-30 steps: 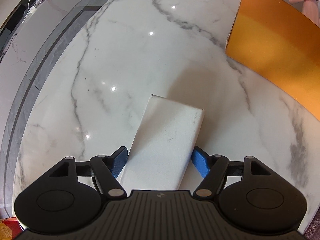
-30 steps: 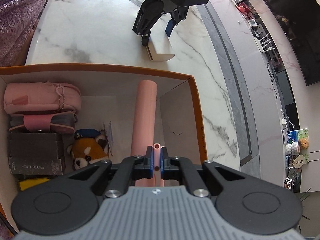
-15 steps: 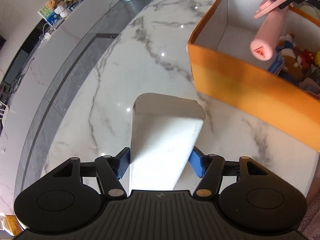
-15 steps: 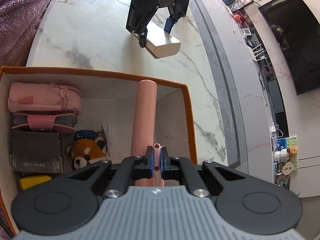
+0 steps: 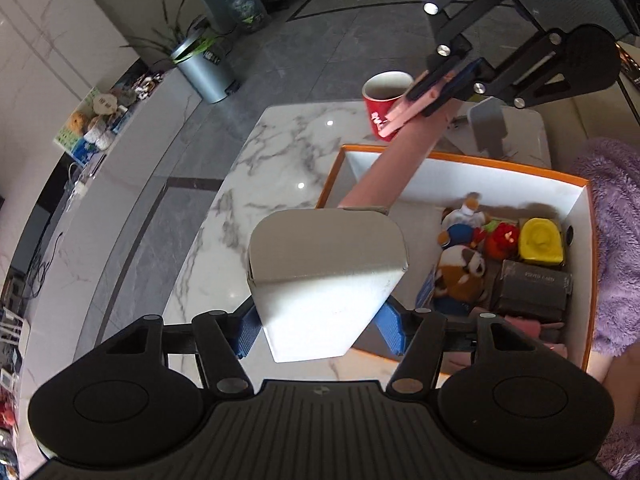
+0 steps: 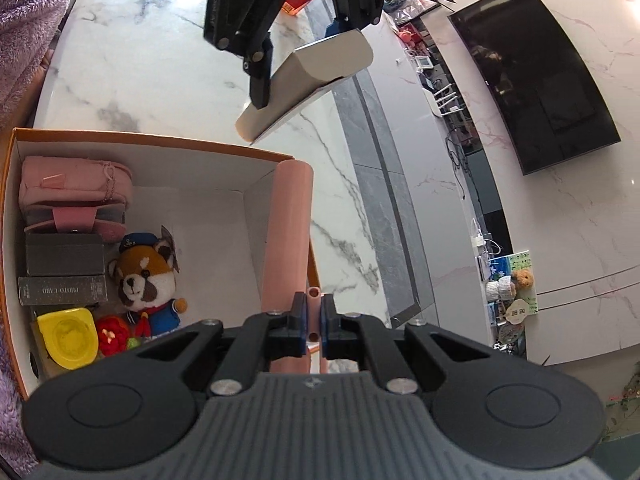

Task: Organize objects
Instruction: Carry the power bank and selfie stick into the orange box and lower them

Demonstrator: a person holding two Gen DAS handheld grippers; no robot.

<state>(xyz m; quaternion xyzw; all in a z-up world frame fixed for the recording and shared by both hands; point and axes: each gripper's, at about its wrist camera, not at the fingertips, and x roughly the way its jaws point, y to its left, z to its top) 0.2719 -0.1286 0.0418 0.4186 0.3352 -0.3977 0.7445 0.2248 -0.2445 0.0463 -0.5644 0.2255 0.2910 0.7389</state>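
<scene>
My left gripper (image 5: 318,330) is shut on a white carton box (image 5: 324,276), which hangs in the air above the marble table (image 5: 280,152), beside the orange storage box (image 5: 480,160). In the right wrist view the same carton (image 6: 308,80) hangs tilted under the left gripper (image 6: 300,54), beyond the far wall of the storage box (image 6: 160,140). My right gripper (image 6: 314,316) is shut on the thin tab of a pink tube (image 6: 288,232). The tube slants over the storage box's right wall. From the left wrist view, the right gripper (image 5: 436,92) holds the tube (image 5: 392,168) from above.
The storage box holds a plush red panda (image 6: 148,276), a yellow toy (image 6: 68,342), a red toy (image 6: 112,334), dark boxes (image 6: 64,272) and pink pouches (image 6: 76,188). A red mug (image 5: 384,96) stands behind the box. A purple fuzzy sleeve (image 5: 616,240) borders it.
The left gripper has lifted the white carton off the table and carried it toward the orange box. The right gripper has risen a little with the pink tube.
</scene>
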